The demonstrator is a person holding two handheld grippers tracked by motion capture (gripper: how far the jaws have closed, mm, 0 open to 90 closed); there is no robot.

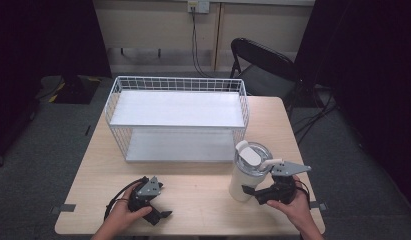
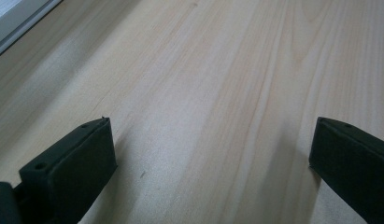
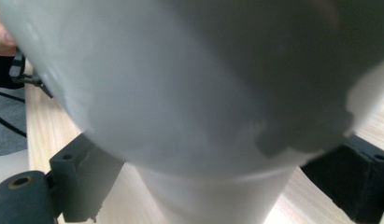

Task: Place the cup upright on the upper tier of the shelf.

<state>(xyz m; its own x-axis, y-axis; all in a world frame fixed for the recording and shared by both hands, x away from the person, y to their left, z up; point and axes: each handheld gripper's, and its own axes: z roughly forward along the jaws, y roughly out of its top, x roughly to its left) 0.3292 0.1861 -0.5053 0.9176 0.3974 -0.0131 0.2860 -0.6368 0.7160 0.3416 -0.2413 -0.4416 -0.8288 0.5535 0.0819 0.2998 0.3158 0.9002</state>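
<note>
A white tumbler (image 1: 245, 175) with a lid and side handle stands upright on the wooden table (image 1: 198, 200), at the right front. My right gripper (image 1: 253, 191) reaches in from its right, low on the cup. In the right gripper view the tumbler (image 3: 189, 93) looms very close, and the right gripper (image 3: 217, 177) is open, with one jaw on each side of the narrow base and a gap at the left jaw. My left gripper (image 1: 162, 202) rests near the front left edge. It is open (image 2: 213, 154) over bare wood, with nothing between its jaws.
A white wire basket (image 1: 178, 82) with two white shelves takes up the back half of the table; its edge (image 2: 12, 18) shows in the left gripper view. A black folding chair (image 1: 263, 65) stands behind the table's right corner. Bare wood lies between the grippers.
</note>
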